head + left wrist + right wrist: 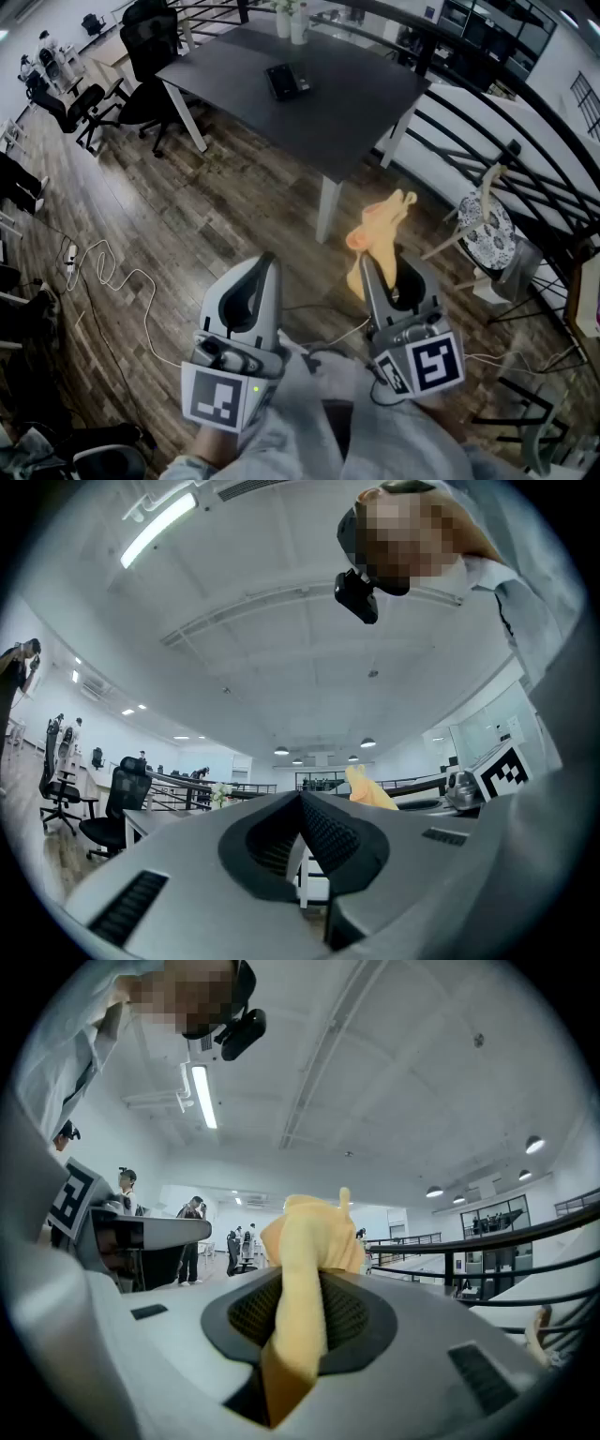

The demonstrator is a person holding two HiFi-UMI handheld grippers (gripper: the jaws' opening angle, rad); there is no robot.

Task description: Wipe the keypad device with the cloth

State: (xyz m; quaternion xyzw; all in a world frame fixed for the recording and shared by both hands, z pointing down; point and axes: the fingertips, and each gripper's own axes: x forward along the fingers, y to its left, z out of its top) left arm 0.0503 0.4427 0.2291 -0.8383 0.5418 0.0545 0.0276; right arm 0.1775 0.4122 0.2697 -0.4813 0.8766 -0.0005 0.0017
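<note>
The room is a big open office w/ a brown wood-plank floor [187, 216], white ceiling and strip lights. Its far parts are small and warped at the edges of both gripper views, so the distant desks and standing people can't be made out in detail. A black metal railing [525, 159] curves down the right side and is cut off by the frame.

A dark grey rectangular table on white legs [356, 103] stands well ahead of the person, its far edge cropped at the top. Black office chairs [150, 47] sit at its left end, and a light chair w/ a patterned cushion [487, 230] stands by the railing.

The grey left gripper [269, 262] and grey right gripper [367, 267] are held side by side over the floor, well short of the table (the sleeves behind them are cut off at the bottom). The left gripper [301, 803] has its jaws pressed together, nothing between them. The right gripper [300, 1283] is clamped on a yellow-orange soft cloth [305, 1241] – in the head view the cloth [380, 230] sticks up past the tips, its lower part hidden behind the jaws.

A thin white cable [112, 272] loops on the floor at left.

The black flat keypad device [287, 82] lies near the table's middle, far from both grippers – keys too small to read. Two pale vases [291, 21] stand at the far edge, tops cut off.
</note>
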